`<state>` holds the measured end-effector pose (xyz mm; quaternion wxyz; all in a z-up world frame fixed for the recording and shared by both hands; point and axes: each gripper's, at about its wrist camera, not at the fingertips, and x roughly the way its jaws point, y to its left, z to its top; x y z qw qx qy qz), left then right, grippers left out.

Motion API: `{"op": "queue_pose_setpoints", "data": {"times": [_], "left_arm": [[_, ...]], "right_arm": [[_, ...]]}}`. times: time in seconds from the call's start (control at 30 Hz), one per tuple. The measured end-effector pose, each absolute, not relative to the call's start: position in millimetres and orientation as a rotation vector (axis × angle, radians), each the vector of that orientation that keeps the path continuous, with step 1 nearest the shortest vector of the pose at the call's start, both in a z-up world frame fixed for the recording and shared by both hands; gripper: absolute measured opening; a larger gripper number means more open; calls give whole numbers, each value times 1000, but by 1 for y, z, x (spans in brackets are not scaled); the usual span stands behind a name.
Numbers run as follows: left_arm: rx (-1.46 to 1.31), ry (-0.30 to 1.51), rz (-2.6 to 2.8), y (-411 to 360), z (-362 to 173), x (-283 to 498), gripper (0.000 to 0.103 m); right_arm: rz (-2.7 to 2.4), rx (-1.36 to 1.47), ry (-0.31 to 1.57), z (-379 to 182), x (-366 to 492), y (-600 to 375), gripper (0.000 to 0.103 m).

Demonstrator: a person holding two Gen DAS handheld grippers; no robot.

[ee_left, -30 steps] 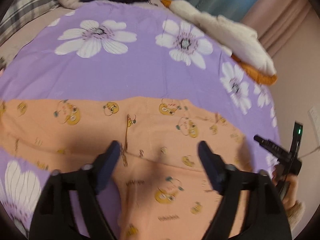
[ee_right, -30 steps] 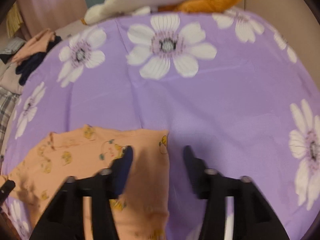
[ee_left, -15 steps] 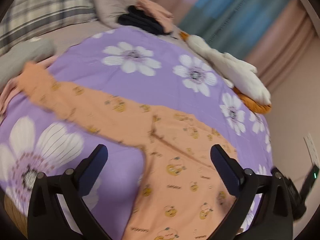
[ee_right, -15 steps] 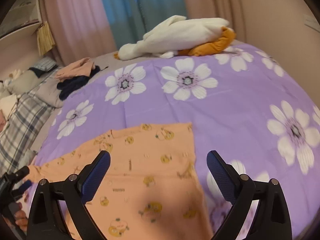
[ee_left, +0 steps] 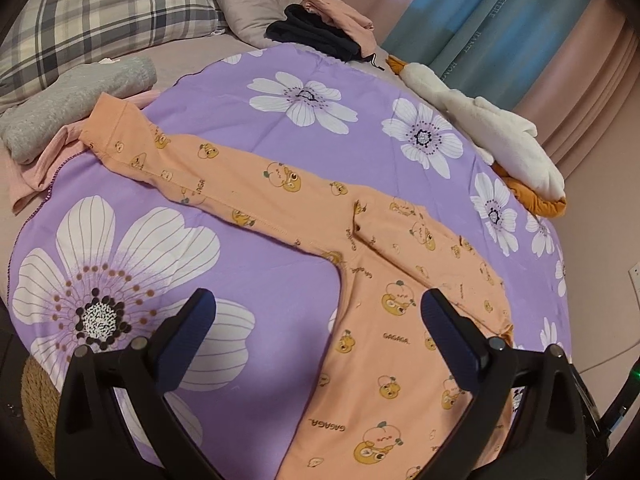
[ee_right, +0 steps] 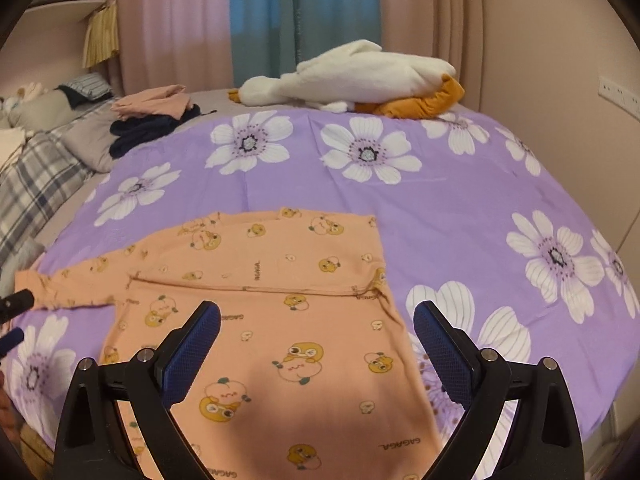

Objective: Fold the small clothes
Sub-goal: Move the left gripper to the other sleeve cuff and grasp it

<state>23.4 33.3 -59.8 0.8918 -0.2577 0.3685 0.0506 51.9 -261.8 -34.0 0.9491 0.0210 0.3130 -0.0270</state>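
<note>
An orange long-sleeved child's top (ee_left: pixel 384 280) with yellow cartoon prints lies flat on the purple flowered sheet (ee_left: pixel 224 92). One sleeve (ee_left: pixel 168 160) stretches out to the left in the left wrist view. In the right wrist view the same top (ee_right: pixel 280 312) has its far part folded across the body. My left gripper (ee_left: pixel 316 316) hovers open over the top's left edge, holding nothing. Wide open as well, my right gripper (ee_right: pixel 316 320) hangs above the top's body with nothing between its fingers. The left gripper's tips (ee_right: pixel 14 304) show at that view's left edge.
A white and orange plush duck (ee_right: pixel 352 80) lies at the far edge of the bed. Folded dark and pink clothes (ee_right: pixel 152 120) are stacked at the back left. Grey and pink garments (ee_left: pixel 72 104) sit beside plaid pillows (ee_left: pixel 100 12). Curtains and a wall close in behind.
Both grippers have opened wide, let go of the orange top and pulled back from it. The top now lies spread on the sheet with one sleeve stretched out.
</note>
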Motion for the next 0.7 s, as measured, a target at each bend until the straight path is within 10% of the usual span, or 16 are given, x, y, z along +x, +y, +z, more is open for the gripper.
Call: {"op": "queue_pose_setpoints", "data": {"times": [0.7], "left_arm": [[-736,763,353,161,-102,35,98]], "right_arm": [[-35,-8,733,-54,50,-238,97]]}}
